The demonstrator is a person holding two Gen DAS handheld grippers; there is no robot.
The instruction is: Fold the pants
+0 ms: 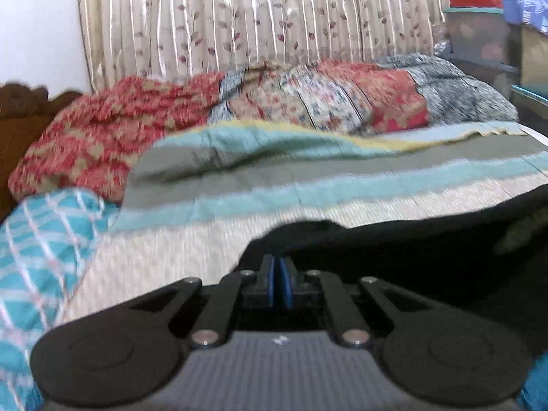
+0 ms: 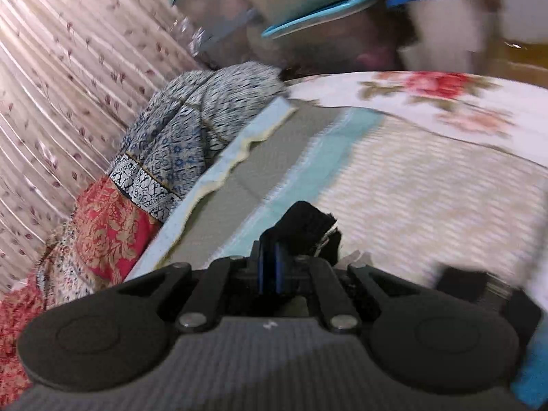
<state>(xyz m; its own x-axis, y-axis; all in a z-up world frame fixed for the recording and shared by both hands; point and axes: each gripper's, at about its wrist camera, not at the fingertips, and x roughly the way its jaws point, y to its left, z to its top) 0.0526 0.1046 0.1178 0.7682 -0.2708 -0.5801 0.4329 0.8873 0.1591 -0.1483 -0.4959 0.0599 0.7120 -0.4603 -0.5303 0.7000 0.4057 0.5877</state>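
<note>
- Left claw point(image 1: 280, 275) is clenched on the black pants point(image 1: 428, 239); the blue pads meet with cloth at their tips.
- Right claw point(image 2: 270, 267) is clenched too, pinching a bunched black end of the pants with a strip of ribbed band poking up.
- From the left claw the pants run off to the right as a dark sheet, so their long axis seems to lie between the two claws.
- Both claws tilt downward over the striped blanket point(image 1: 239, 185) on the bed.
- Next fold likely depends on carrying both held ends across together.
</note>
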